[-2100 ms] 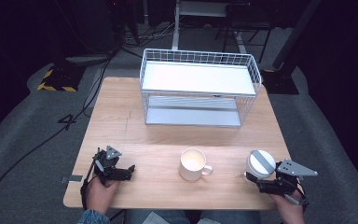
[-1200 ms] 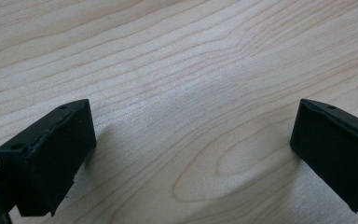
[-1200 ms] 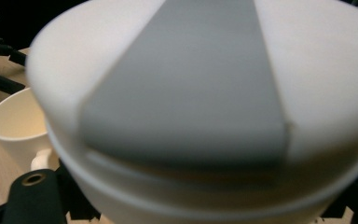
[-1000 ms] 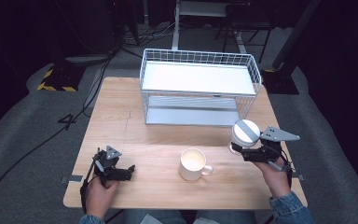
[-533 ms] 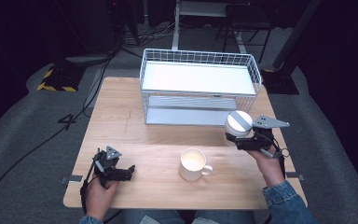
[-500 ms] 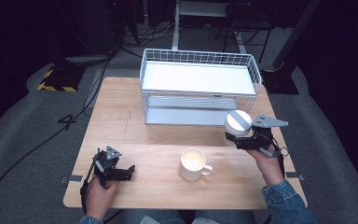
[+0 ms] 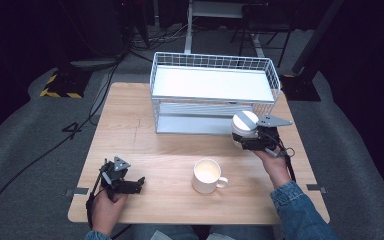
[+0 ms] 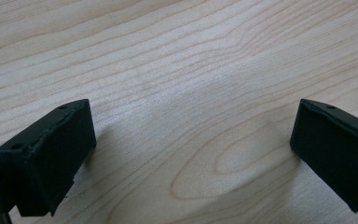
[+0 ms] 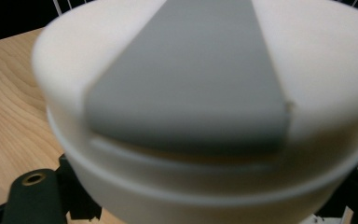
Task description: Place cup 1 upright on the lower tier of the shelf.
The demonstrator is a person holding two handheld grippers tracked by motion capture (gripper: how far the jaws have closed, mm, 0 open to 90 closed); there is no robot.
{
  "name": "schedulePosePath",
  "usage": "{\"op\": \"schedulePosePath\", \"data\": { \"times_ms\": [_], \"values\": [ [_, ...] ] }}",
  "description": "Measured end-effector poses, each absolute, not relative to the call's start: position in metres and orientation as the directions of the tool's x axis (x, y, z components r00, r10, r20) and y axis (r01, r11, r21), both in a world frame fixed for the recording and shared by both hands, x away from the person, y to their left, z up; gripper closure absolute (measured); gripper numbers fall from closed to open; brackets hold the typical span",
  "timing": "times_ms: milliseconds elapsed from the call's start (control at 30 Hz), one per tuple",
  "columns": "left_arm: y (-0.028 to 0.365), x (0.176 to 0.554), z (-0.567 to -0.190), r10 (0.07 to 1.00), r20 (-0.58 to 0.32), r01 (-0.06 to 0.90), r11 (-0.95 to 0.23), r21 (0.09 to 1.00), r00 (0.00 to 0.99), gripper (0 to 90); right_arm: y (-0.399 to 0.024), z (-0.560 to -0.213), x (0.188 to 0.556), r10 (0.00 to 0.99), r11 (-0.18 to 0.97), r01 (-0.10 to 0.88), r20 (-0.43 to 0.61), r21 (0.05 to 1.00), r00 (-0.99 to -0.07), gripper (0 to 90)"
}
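My right gripper (image 7: 247,141) clamps a white lidded container with a grey band (image 7: 244,126), carried upright just in front of the wire rack (image 7: 215,90), by its lower shelf. The rack's shelves lie bare. A white mug (image 7: 208,176) stands nearer me than the rack, contents unclear. My left gripper (image 7: 130,184) rests on the wooden table (image 7: 145,145), jaws wide apart, holding nothing.

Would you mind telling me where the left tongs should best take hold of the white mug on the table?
Probably by the handle: the mug stands upright with it sticking out to the right, toward the front edge. Otherwise, come from above and clamp the rim wall, since the mouth is open. The left tongs lie open on the table.
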State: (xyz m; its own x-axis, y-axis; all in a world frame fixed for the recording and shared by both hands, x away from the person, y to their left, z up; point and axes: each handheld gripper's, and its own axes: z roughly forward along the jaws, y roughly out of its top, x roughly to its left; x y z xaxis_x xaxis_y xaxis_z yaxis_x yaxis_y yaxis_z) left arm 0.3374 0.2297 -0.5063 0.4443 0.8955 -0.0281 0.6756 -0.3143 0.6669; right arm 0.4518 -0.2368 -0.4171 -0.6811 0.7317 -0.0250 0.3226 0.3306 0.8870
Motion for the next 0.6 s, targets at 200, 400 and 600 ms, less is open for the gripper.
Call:
{"op": "schedulePosePath", "data": {
  "times_ms": [200,400,600],
  "values": [
    [0.23,0.337,-0.506,0.895,-0.028,0.675,-0.314,0.667,0.444,0.5,-0.231,-0.42,0.463,0.739,0.331,0.325,-0.029,0.886,-0.673,18.9],
    [0.23,0.337,-0.506,0.895,-0.028,0.675,-0.314,0.667,0.444,0.5,-0.226,-0.423,0.472,0.749,0.317,0.333,-0.019,0.888,-0.662,18.9],
    [0.23,0.337,-0.506,0.895,-0.028,0.676,-0.314,0.667,0.444,0.5,-0.219,-0.43,0.483,0.757,0.307,0.325,-0.023,0.895,-0.653,18.9]
  ]
}}
